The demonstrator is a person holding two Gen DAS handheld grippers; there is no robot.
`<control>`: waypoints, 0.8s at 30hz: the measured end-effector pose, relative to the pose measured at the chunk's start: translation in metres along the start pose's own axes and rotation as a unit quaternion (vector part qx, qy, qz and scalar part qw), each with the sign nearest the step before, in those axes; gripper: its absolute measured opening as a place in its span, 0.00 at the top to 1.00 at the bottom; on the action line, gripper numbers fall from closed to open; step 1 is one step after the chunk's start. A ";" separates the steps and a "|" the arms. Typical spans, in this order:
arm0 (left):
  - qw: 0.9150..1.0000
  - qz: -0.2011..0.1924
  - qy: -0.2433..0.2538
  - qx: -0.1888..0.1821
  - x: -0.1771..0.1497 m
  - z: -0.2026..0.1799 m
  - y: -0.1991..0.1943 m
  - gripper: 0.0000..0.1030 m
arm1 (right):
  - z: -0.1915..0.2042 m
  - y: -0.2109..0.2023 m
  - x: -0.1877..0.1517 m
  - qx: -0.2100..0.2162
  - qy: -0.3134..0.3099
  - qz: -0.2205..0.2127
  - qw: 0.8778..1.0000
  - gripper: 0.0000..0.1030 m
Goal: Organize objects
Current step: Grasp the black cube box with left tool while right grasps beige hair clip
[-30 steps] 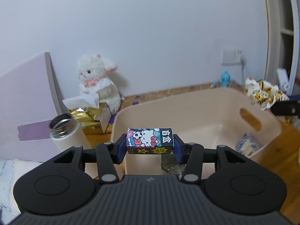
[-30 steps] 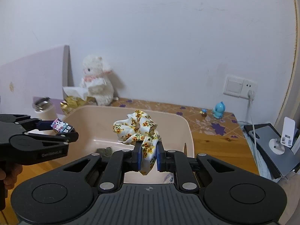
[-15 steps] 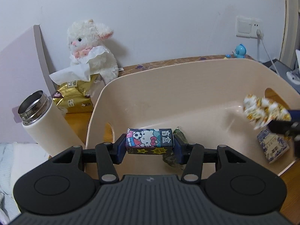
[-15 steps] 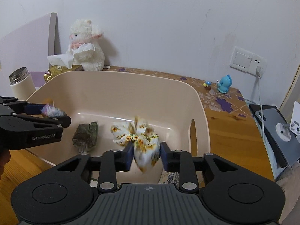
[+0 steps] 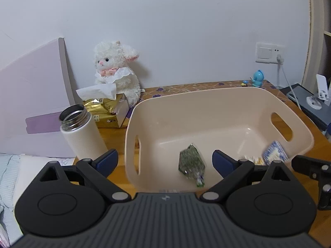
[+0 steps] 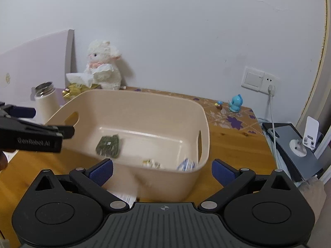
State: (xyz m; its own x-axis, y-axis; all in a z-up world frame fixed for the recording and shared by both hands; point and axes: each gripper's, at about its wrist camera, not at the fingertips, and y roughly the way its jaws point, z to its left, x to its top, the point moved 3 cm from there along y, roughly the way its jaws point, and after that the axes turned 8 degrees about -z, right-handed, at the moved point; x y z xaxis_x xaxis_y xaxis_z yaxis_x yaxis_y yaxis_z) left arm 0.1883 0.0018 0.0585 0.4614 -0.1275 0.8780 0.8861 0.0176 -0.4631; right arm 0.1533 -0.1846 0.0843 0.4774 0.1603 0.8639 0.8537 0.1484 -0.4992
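Note:
A beige plastic bin [image 5: 206,103] [image 6: 128,103] stands on the wooden desk. In it lie a green packet [image 5: 191,162] [image 6: 108,145], the floral scrunchie [image 6: 152,163] [image 5: 251,159] and a blue-white packet [image 5: 275,152] [image 6: 186,164]. The Hello Kitty box is hidden from both views. My left gripper [image 5: 164,162] is open and empty above the bin's near rim. My right gripper [image 6: 162,170] is open and empty over the bin's near wall. The left gripper also shows in the right wrist view [image 6: 37,134].
A white flask [image 5: 80,133] with an open steel mouth stands left of the bin. A gold tissue pack [image 5: 105,109] and a white plush lamb [image 5: 115,72] sit behind it. A blue figurine [image 5: 258,78], a wall socket [image 6: 259,79] and a dark device [image 6: 298,142] are at right.
Both grippers have opened. The Hello Kitty box has left the left gripper and the scrunchie has dropped from the right gripper into the bin. Both grippers have pulled back and up.

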 end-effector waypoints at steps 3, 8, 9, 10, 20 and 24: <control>1.000 -0.001 -0.006 -0.001 -0.006 0.000 -0.019 0.05 | 0.004 -0.012 -0.014 0.002 0.000 0.006 1.000 0.00; 1.000 0.019 -0.011 -0.005 -0.026 -0.008 -0.035 0.02 | 0.005 -0.014 -0.046 0.006 0.004 0.037 0.999 0.00; 1.000 0.024 -0.009 -0.006 -0.031 -0.010 -0.035 0.02 | 0.005 -0.013 -0.053 0.008 0.005 0.045 0.999 0.00; 1.000 0.029 -0.007 -0.007 -0.036 -0.013 -0.035 0.02 | 0.005 -0.012 -0.060 0.010 0.006 0.052 0.999 0.00; 0.995 0.095 -0.009 -0.019 -0.082 -0.028 -0.009 0.02 | 0.003 0.017 -0.110 0.029 0.032 0.113 0.993 0.00; 0.992 0.124 -0.026 -0.026 -0.100 -0.028 0.004 0.02 | 0.004 0.033 -0.117 0.037 0.060 0.123 0.990 0.00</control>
State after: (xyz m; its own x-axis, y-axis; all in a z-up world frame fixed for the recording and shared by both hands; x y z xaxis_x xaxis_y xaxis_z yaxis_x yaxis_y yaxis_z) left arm 0.1447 -0.0127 -0.0349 0.6673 -0.0738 0.7411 0.7426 -0.0103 -0.6697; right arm 0.1246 -0.1948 -0.0330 0.6941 0.0841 0.7149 0.6930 0.1908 -0.6953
